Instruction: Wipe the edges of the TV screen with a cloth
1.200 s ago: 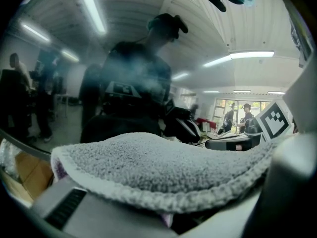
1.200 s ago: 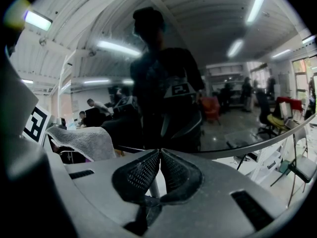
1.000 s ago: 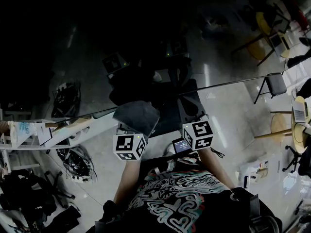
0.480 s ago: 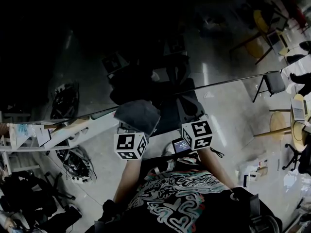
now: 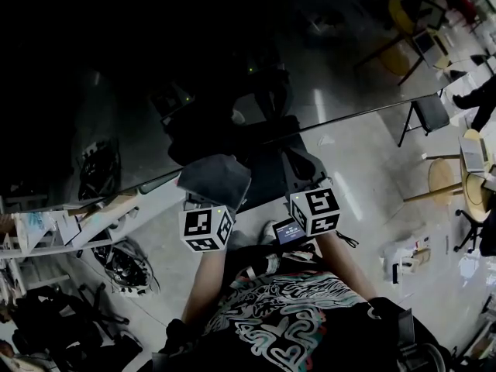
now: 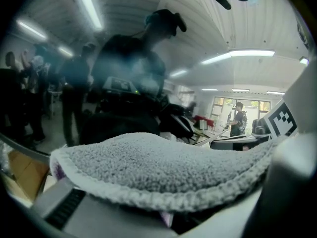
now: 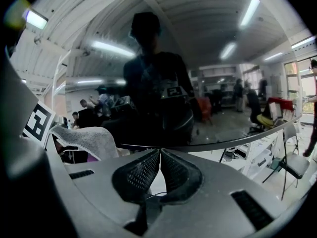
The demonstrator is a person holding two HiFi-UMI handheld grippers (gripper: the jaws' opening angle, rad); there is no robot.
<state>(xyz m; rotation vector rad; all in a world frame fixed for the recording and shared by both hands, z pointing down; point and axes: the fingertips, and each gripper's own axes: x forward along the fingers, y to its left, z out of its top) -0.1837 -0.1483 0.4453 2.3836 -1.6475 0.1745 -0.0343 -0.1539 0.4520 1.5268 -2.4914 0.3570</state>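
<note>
The TV screen point(image 5: 194, 68) is a dark, mirror-like pane; its lower edge point(image 5: 349, 116) runs diagonally across the head view. A grey terry cloth point(image 5: 213, 180) rests against that edge, held by my left gripper point(image 5: 211, 198), whose jaws are buried under it. In the left gripper view the cloth point(image 6: 158, 167) fills the lower half and hides both jaws. My right gripper point(image 5: 307, 191) hovers just to the right of the cloth, close to the same edge. Its mesh pads point(image 7: 148, 170) are pressed together with nothing between them, and the screen's edge point(image 7: 208, 145) lies right beyond them.
A white shelf unit point(image 5: 70, 223) stands at the left below the screen, with dark bags point(image 5: 124, 262) on the floor. A black chair point(image 5: 430, 115), round tables point(image 5: 446, 180) and floor clutter point(image 5: 407, 258) are at the right. The person's printed shirt point(image 5: 279, 316) is below.
The left gripper and cloth stay on the screen's lower edge, shifted only slightly up and left in the picture. The right gripper keeps its place beside them.
</note>
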